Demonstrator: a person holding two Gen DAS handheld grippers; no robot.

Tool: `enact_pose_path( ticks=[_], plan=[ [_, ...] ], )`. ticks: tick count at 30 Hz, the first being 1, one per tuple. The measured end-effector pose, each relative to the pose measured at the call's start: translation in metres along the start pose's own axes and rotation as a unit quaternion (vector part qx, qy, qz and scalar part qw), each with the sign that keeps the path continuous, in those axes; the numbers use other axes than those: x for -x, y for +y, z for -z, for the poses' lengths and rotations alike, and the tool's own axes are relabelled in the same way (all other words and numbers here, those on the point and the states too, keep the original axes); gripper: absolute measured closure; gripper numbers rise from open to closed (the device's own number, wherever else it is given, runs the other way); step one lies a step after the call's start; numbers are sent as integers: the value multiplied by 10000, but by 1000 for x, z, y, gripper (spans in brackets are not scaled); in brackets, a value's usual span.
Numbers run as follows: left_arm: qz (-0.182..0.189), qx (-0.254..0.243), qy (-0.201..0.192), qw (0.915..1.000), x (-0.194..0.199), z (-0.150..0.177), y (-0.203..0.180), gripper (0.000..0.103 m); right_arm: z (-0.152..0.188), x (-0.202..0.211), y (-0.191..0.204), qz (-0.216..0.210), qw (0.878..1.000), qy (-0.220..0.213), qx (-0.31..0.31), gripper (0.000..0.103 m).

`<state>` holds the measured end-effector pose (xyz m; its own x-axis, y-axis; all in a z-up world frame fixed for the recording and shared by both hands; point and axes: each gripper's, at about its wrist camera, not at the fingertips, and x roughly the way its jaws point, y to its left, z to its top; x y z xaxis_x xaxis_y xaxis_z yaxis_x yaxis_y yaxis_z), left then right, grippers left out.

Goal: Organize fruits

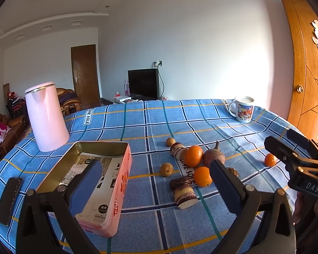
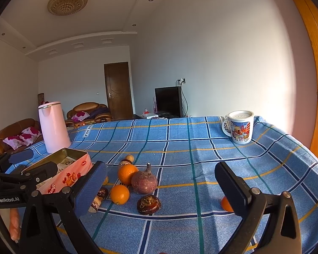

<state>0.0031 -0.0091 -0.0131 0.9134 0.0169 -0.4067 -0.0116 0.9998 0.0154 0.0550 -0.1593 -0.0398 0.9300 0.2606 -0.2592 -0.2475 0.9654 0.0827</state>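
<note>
Both tongs spread wide and empty: left gripper (image 1: 154, 182) beside the open pink metal tin (image 1: 99, 182), right gripper (image 2: 161, 188) above scattered oranges (image 2: 127, 173), one apparently a purple mangosteen (image 2: 144, 181), on blue checked cloth (image 2: 201, 148).

Strong daylight pours in from my right, washing the white wall (image 1: 233, 53) pale and burning out a glare patch by the wooden door (image 1: 303, 67), while the far left of the room sits dimmer. The oranges (image 2: 119, 194) cast soft shadows on the checked cloth (image 2: 201, 148). Both fisheye views bend straight lines hard and go black at the corners; focus is sharp throughout.
</note>
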Motion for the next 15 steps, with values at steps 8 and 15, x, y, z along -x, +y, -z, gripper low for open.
enact_pose_path(
  ticks=[8,15],
  plan=[
    [163,1,256,9995,-16,10,-7,0,8,-16,-24,160,9986,501,-14,1],
    [462,-62,754,9961,-42,26,-23,1,21,-31,-83,1076,9893,975,-124,1]
  ],
)
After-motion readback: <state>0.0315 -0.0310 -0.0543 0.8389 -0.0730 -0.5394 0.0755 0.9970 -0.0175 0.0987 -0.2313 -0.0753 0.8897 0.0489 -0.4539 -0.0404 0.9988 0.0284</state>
